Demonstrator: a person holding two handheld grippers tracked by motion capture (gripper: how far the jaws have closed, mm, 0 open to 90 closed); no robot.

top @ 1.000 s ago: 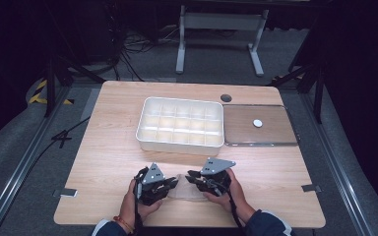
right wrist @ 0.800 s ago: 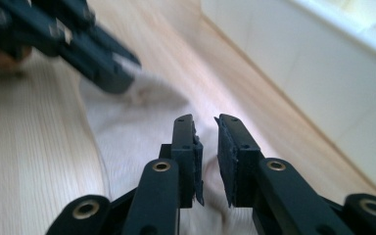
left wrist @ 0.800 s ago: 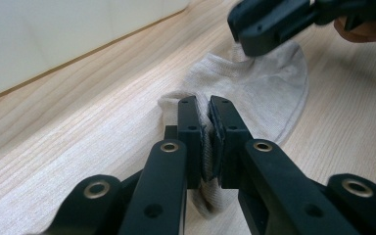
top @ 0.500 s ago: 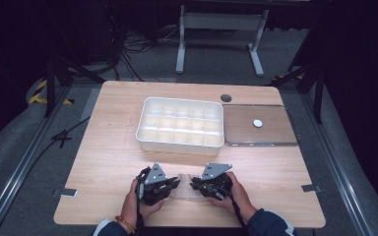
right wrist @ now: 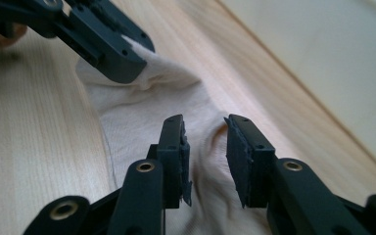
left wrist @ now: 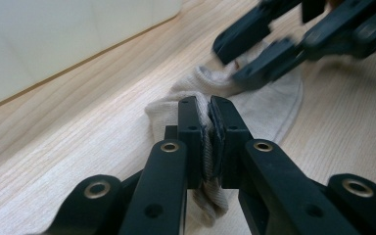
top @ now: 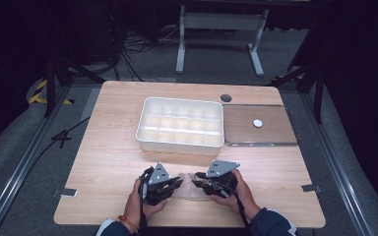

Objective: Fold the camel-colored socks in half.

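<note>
Partly hidden between both hands, beige sock (top: 185,180) (edges unclear) lies pinched by left gripper (left wrist: 210,132)

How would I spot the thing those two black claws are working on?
Start at the white divided tray on the wooden table. Nearer the person, between the two grippers, lies a beige sock: the one soft, crumpled thing there, pinched by the left gripper.

sock (left wrist: 269,105) — soft beige knit cloth | table (top: 113,152) — pale matt wood grain | tray (top: 179,123) — smooth white plastic
</note>
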